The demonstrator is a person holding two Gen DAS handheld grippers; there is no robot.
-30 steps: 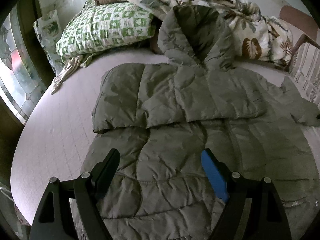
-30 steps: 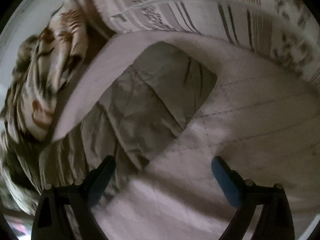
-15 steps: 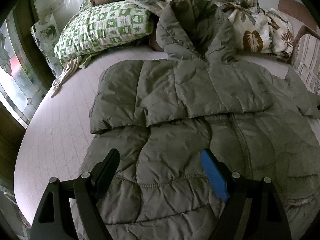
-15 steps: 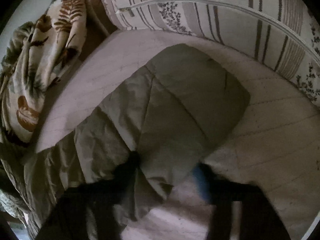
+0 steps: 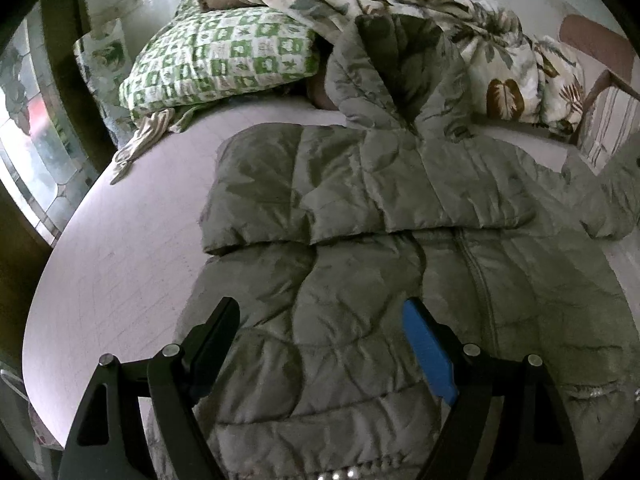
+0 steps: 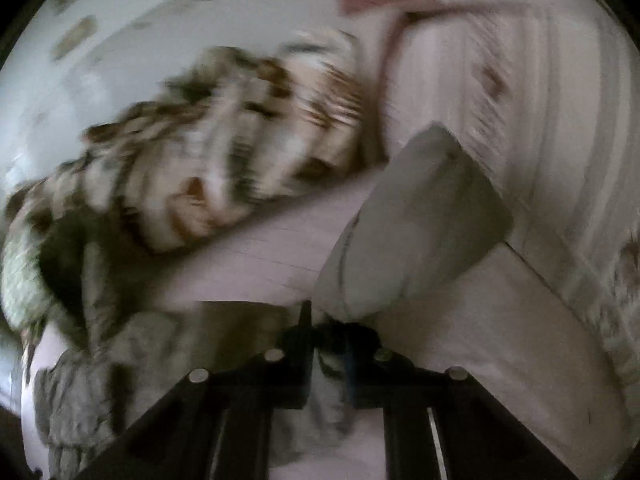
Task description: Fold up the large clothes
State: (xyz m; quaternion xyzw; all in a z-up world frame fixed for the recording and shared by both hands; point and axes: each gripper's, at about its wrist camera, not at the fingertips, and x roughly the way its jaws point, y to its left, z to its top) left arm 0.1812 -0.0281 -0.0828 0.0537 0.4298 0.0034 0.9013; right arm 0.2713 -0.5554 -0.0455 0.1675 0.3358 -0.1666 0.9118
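An olive-green quilted hooded jacket (image 5: 360,272) lies spread on the pale bed sheet (image 5: 120,264), hood toward the pillows, its left sleeve folded across the chest. My left gripper (image 5: 320,320) is open and empty, hovering over the jacket's lower left part. In the blurred right wrist view, my right gripper (image 6: 330,340) is shut on the jacket's right sleeve (image 6: 420,232) and holds its cuff end lifted off the sheet. The raised sleeve also shows at the right edge of the left wrist view (image 5: 616,196).
A green checked pillow (image 5: 216,64) and a leaf-print blanket (image 5: 500,64) lie at the head of the bed. A striped cushion and chair (image 5: 604,96) stand at the right. A window (image 5: 28,128) is on the left, beyond the bed's left edge.
My right gripper has closed on the right sleeve and lifted it, swinging its view up. My left gripper has moved slightly forward over the jacket and stays open.
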